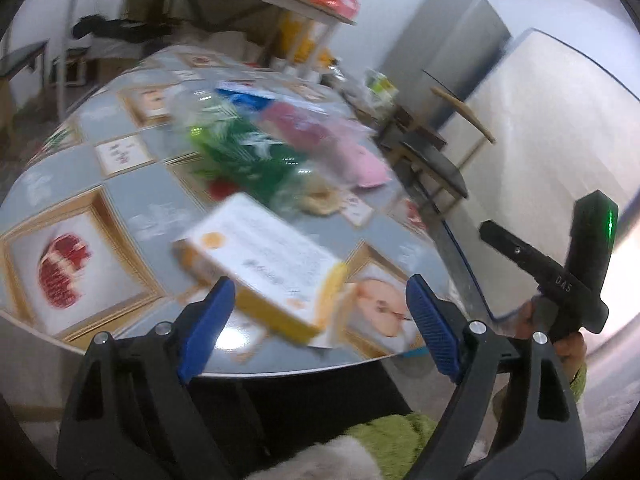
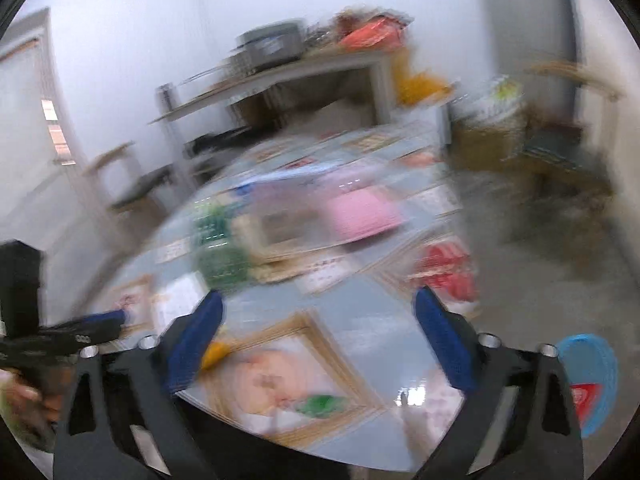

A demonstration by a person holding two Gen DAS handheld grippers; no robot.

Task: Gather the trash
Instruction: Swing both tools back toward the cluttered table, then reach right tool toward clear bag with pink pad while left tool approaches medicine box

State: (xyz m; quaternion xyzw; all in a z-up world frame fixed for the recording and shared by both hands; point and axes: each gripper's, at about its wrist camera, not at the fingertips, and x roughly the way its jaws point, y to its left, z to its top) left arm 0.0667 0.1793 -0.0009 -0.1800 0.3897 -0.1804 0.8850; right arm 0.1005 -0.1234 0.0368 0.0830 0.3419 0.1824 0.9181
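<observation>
The counter (image 1: 132,200) is a glossy, round-edged top covered by a grey-blue cloth printed with gold-framed fruit pictures. Lying on it: a white-and-yellow carton (image 1: 264,264) near the front edge; behind it a green patterned bag (image 1: 240,152), a pink flat packet (image 1: 352,152), a blue-and-white box (image 1: 248,94) and a small pale crumpled scrap (image 1: 316,200). Details are blurred.

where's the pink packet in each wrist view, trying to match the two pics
Left wrist: the pink packet lies right of centre in the upper half, beside the green wrapper.
Right wrist: the pink packet lies just right of centre, blurred, with the green wrapper to its left.
Shared landmark: the round table with framed fruit pictures.
</observation>
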